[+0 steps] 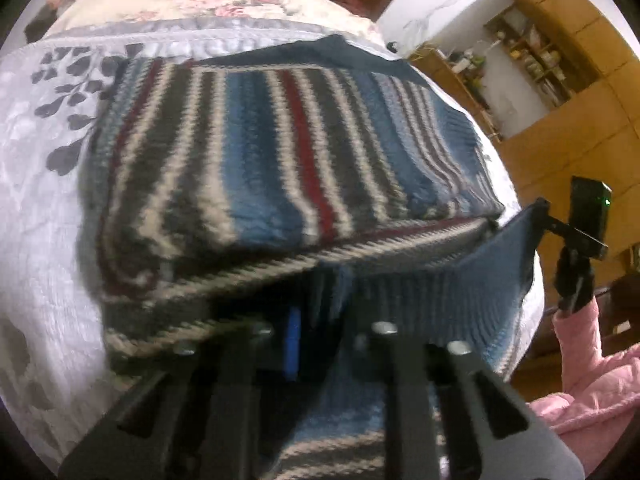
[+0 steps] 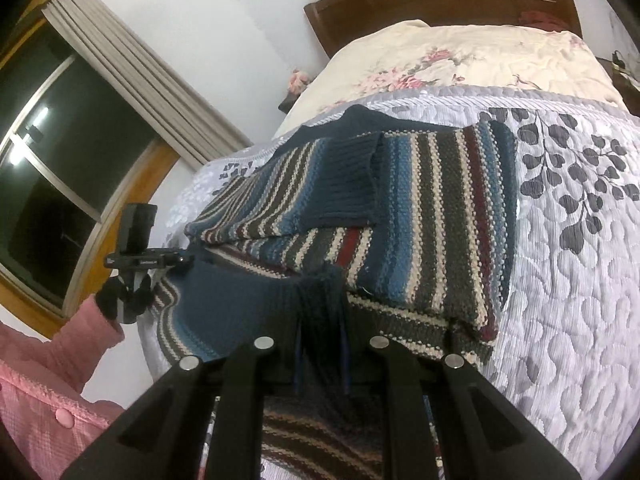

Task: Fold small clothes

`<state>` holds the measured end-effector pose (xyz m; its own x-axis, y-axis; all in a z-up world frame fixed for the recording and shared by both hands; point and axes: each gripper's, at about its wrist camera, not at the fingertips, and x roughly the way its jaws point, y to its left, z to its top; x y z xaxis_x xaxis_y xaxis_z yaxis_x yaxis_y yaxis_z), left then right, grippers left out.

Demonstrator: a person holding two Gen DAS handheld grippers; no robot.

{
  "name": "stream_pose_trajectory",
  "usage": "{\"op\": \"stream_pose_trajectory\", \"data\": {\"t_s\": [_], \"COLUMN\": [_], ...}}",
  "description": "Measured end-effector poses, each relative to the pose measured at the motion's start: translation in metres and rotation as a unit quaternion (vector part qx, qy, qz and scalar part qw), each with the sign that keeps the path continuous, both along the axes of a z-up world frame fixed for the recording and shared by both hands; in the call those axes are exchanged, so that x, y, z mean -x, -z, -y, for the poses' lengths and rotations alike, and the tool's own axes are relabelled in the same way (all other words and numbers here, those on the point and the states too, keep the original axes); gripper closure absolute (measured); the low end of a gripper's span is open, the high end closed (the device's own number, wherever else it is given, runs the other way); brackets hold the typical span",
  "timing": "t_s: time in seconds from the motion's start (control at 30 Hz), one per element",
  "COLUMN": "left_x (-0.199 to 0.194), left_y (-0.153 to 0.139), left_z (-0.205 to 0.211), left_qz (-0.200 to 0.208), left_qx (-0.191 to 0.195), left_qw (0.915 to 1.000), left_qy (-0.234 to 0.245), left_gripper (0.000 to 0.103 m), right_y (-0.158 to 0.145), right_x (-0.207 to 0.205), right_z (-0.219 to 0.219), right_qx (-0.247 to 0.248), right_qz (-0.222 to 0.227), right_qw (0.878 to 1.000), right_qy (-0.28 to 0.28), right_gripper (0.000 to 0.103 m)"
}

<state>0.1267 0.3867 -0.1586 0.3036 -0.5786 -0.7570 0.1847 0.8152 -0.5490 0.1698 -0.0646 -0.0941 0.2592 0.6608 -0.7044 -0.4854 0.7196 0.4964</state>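
Bare quilt (image 2: 560, 280) right of the sweater (image 2: 440, 220); headboard (image 2: 440, 4) far behind.

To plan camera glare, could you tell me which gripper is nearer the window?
Left. The left gripper grips the sweater hem on the window side; the right gripper grips it farther away.

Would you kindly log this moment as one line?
left tongs: shut on sweater hem | right tongs: shut on hem | hem lifted above bedspread

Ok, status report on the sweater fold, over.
Both claws, left and right, shut on the striped sweater hem, lifted off the quilt. Sleeves already folded in. Nothing in the way.
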Motion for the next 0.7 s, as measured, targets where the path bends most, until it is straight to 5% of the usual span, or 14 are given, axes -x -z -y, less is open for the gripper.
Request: {"op": "stream_pose_trajectory", "data": {"t_s": [0.07,0.2,0.4,0.7], "left_x": [0.007,0.018,0.022,-0.047], "left_y": [-0.006,-0.029,-0.091,-0.132], "left_z": [0.006,0.002,-0.011,-0.022], "left_qz": [0.011,0.038,0.116,0.181], "left_qx": [-0.019,0.003,0.014,0.021], "left_qw": [0.9997,0.9990,0.9914,0.9777], "left_qy": [0.005,-0.022,-0.058,-0.104], "left_gripper": [0.094,0.095,0.095,0.095], "right_y": [-0.001,-0.007,-0.037,-0.078], "right_x": [0.000,0.001,-0.004,-0.072], "right_z": [0.000,0.002,0.008,0.005], "right_qx": [-0.003,-0.014,-0.050,-0.072], "right_qz": [0.000,0.006,0.038,0.081], "right_qw": [1.000,1.000,0.998,0.993], "right_qy": [0.003,0.008,0.020,0.051], "right_gripper": [0.089,0.089,0.089,0.089]}}
